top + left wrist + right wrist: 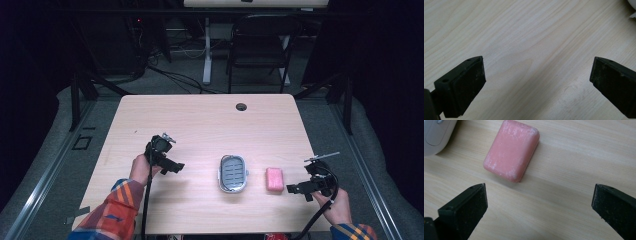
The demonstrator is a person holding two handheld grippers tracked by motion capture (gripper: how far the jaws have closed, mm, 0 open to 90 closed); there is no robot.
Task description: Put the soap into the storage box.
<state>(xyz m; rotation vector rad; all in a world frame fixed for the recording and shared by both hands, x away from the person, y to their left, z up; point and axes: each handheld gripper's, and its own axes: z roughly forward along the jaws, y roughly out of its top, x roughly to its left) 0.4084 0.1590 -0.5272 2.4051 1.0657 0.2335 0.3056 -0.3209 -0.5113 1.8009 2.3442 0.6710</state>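
A pink bar of soap (274, 178) lies flat on the wooden table (205, 120), right of a white soap dish (233, 173) with a grey slotted insert. My right gripper (298, 189) hovers just right of the soap, open, jaws pointing left toward it. In the right gripper view the soap (511, 150) lies ahead and left of the open jaws, with the dish's white edge (436, 135) at top left. My left gripper (175, 167) sits left of the dish, open over bare wood, nothing between its jaws (536, 82).
A round cable hole (241, 106) sits near the table's far edge. Behind the table stand a black chair (260, 45) and a white desk leg (207, 50), with cables on the floor. Dark curtains flank both sides.
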